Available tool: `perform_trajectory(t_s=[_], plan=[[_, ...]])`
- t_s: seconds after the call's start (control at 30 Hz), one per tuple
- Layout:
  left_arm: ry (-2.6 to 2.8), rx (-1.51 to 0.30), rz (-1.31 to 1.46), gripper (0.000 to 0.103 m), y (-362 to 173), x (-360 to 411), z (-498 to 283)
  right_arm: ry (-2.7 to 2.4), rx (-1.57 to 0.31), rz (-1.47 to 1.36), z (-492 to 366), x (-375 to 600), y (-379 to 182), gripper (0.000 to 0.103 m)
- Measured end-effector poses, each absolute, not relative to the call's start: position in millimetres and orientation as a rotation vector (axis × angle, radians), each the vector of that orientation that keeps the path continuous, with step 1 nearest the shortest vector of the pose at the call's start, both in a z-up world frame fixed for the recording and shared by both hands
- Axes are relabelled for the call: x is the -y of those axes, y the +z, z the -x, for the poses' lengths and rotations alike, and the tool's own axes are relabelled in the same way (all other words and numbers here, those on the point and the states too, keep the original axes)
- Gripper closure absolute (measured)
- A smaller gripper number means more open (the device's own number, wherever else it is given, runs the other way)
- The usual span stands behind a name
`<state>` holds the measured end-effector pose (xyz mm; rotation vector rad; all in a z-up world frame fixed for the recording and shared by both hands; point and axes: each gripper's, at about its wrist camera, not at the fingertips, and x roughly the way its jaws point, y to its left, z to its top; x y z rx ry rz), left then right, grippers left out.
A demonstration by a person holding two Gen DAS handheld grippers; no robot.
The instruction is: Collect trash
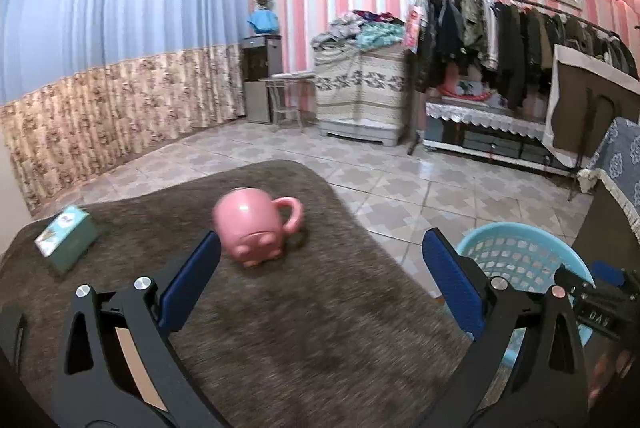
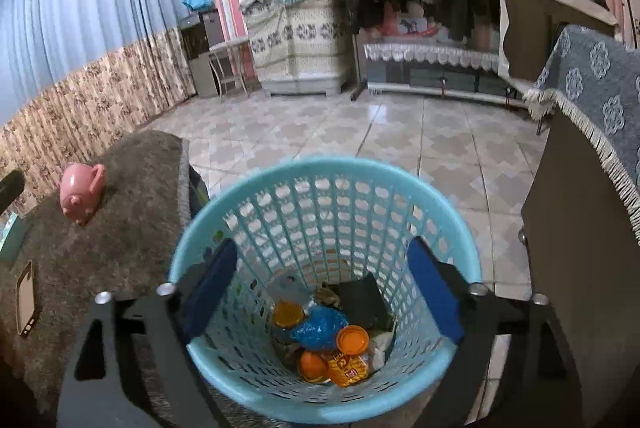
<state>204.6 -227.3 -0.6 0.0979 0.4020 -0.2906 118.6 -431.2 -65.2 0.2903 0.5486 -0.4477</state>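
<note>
- While the brown furry cloth [image 1: 280, 328] covers the whole tabletop, it holds only household items, which suggests the trash has been picked off it already.
- The blue basket [image 2: 320, 172] stands on the tiled floor just beside the table's edge, likely so that trash can go straight down into it; its walls are perforated and its mouth is wide open.
- Inside the basket lies the trash: a crumpled blue wrapper [image 2: 318, 324], two orange lids [image 2: 352, 340], an orange round piece, a yellow packet [image 2: 348, 368], a dark flat piece [image 2: 360, 298] and some pale scraps.
- The right gripper [image 2: 324, 292] hangs directly over the basket's mouth, its jaws spread wide and empty, a pose that fits dropping something in.
- The left gripper [image 1: 320, 284] hovers above the cloth, jaws likewise wide apart with nothing between them, aimed towards the table.
- The pink pig-shaped mug [image 1: 256, 228] lies tipped on its side on the cloth, handle to the right; I judge it a keeper.
- A teal box [image 1: 66, 240] sits near the table's left edge.
- A phone [image 2: 26, 298] lies flat nearby.
</note>
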Motion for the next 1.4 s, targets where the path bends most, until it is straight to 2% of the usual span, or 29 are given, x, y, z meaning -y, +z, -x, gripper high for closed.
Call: perform_trajectory(t_s=[0.03, 0.2, 0.47, 0.9, 1.4], plan=[[-0.284, -0.398, -0.092, 0.005, 1.6, 220.2, -199.8, -0.442, -0.540, -0.279, -117.5, 427.0, -62.1, 0.008], [-0.232, -0.385, -0.072, 0.005, 6.6, 176.6, -164.0, -0.357, -0.515, -0.219, -109.0, 394.8, -53.5, 0.004], [-0.169, -0.411, -0.061, 0.005, -3.9, 125.6, -112.7, -0.252, -0.478, -0.154, -79.4, 353.4, -42.3, 0.004], [-0.069, -0.404, -0.038, 0.005, -26.7, 81.1, -54.7, -0.239, -0.421, -0.054, -28.7, 286.9, -28.4, 0.004], [-0.068, -0.399, 0.001, 0.005, -34.2, 68.8, -38.9, -0.188, -0.423, -0.047, -1.3, 247.3, -30.2, 0.004]])
